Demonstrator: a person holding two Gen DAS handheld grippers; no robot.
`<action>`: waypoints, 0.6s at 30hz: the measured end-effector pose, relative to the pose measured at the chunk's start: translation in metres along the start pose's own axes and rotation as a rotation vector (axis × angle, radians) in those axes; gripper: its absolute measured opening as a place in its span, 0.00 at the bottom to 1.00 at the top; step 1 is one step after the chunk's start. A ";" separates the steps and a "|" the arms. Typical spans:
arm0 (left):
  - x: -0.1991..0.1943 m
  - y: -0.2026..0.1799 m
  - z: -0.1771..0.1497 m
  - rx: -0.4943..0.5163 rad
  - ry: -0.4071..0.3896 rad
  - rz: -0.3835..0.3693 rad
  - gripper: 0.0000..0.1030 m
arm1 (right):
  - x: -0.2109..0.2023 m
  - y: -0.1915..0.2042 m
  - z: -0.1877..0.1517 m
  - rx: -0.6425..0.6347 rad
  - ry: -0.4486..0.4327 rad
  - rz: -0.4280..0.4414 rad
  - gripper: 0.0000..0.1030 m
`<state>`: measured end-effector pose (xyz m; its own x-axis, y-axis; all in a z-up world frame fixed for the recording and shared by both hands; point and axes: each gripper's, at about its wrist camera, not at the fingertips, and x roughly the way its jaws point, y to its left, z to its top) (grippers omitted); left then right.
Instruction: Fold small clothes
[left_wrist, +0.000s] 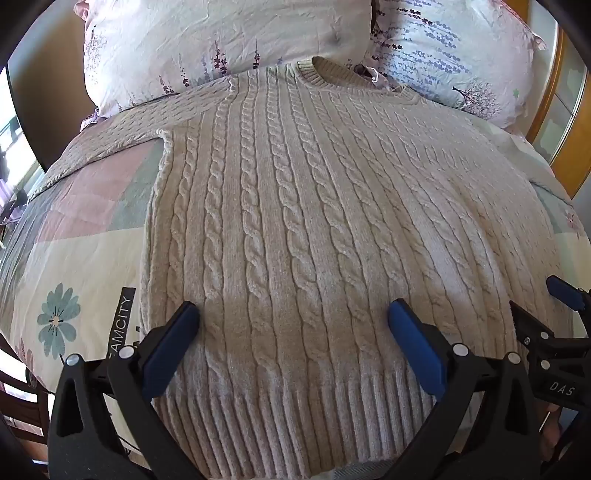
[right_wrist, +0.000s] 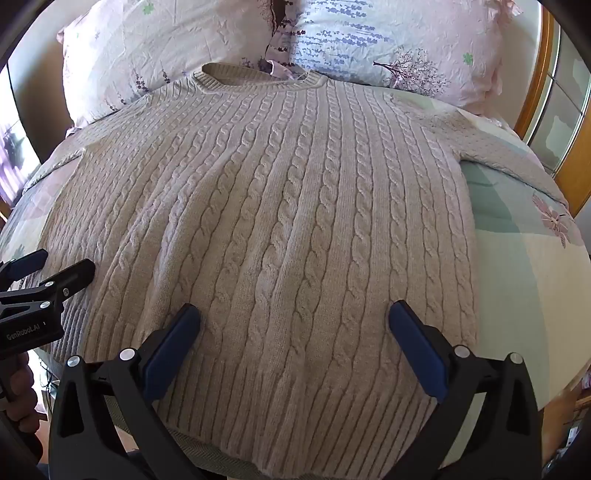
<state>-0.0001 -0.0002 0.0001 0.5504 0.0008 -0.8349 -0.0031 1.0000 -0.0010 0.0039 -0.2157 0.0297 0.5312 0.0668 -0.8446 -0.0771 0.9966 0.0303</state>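
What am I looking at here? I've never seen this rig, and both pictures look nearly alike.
No robot: a person carries a handheld two-finger gripper in each hand, each with a fisheye camera looking along its fingers. One picture comes from the left gripper, the other from the right gripper. Each also glimpses the other at its edge. Both are open, holding nothing, and hover near the hem of a cream cable-knit sweater. It lies spread flat, unfolded, on a patterned bedspread, collar toward two floral pillows.

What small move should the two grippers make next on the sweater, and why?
Probably lower both and pinch the hem. The sweater lies flat and unfolded on the bed, while the left gripper and right gripper are open above its hem, holding nothing.
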 end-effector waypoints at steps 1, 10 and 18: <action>0.000 0.000 0.000 -0.004 0.007 -0.004 0.98 | 0.000 0.000 0.000 0.001 0.002 0.001 0.99; -0.004 -0.002 -0.004 -0.004 -0.022 0.003 0.98 | 0.000 0.000 0.000 0.001 0.003 0.001 0.99; -0.003 -0.002 -0.002 -0.002 -0.023 0.004 0.98 | 0.000 0.000 0.000 0.000 0.001 0.001 0.99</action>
<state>-0.0029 -0.0018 0.0015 0.5694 0.0049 -0.8220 -0.0067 1.0000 0.0013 0.0044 -0.2161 0.0297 0.5302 0.0683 -0.8451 -0.0777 0.9965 0.0318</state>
